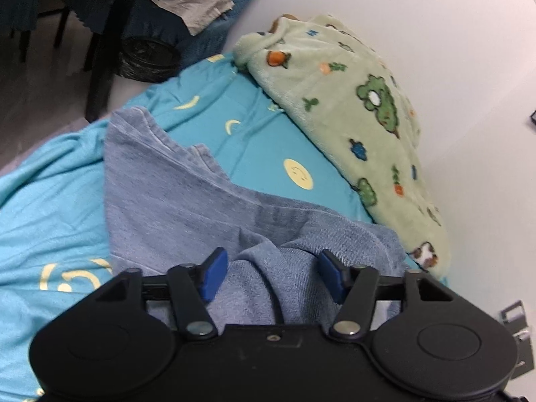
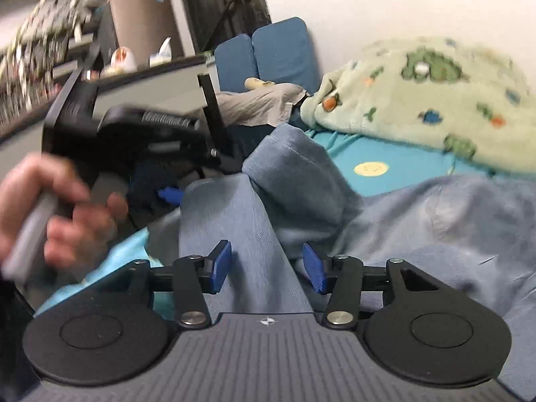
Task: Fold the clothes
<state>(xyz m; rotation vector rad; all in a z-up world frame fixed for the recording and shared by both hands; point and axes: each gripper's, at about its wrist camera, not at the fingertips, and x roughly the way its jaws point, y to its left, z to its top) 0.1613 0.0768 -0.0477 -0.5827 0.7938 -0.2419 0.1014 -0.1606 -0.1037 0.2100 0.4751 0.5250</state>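
Left wrist view: turquoise bedsheet (image 1: 50, 201) at 9 o'clock, blue-grey garment (image 1: 174, 201) spread over it through the centre, green fleece blanket (image 1: 351, 100) at 2 o'clock; the left gripper (image 1: 269, 276) hangs over a garment fold, jaws partly apart, pads clear of the cloth. Right wrist view: a hand (image 2: 60, 214) at 9 o'clock grips the other tool's handle; the right gripper (image 2: 266, 266) straddles a garment strip at 6 o'clock, jaws half apart, pads not pressing.

Person's hand (image 2: 57, 214) motion-blurred; shelf clutter (image 2: 50, 26) smeared; blue garment (image 1: 187, 207) partly hidden behind gripper body.
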